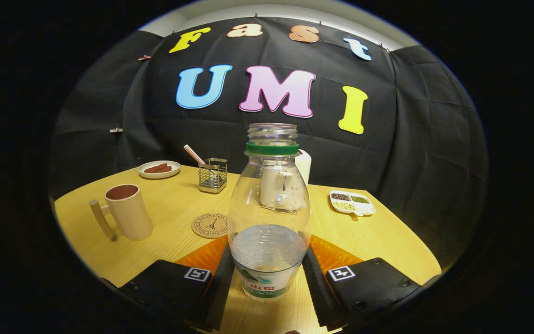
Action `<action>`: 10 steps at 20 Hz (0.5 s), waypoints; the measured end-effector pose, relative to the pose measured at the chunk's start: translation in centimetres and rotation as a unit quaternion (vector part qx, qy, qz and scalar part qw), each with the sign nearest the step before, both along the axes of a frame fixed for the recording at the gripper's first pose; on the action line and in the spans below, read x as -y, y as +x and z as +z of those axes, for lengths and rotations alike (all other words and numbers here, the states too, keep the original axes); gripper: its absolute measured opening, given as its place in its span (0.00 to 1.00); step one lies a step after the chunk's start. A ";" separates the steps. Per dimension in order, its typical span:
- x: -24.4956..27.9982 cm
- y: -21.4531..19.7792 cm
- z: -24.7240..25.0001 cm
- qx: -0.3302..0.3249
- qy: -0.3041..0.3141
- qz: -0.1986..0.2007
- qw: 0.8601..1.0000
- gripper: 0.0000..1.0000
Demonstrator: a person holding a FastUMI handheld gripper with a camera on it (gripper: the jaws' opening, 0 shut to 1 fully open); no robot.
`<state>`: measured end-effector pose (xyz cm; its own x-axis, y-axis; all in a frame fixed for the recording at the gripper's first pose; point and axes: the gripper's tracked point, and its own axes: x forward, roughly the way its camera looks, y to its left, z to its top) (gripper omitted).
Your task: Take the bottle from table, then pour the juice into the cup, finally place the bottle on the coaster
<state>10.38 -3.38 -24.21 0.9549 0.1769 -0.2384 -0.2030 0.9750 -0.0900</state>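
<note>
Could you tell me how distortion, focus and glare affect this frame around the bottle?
Gripper view: fisheye bends the table edge into a curve; the bottle, between the gripper fingers, looks sharp, as do the cup and coaster; small highlights on the clear plastic, no strong glare; soft even light, faint shadows.

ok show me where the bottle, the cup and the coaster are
bottle (269,204): gripper view, on its clear body, between the fingers.
cup (130,213): gripper view, on its side wall, beyond the fingers.
coaster (210,226): gripper view, on its round printed face, between cup and bottle.
</note>
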 end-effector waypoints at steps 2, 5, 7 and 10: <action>0.2 0.1 0.6 0.003 -0.013 0.007 1.000 0.74; -0.3 0.4 2.3 0.012 -0.029 0.021 0.999 0.74; -0.8 0.5 3.6 0.022 -0.045 0.035 0.998 0.74; -1.8 1.0 5.5 0.034 -0.091 0.050 0.994 0.74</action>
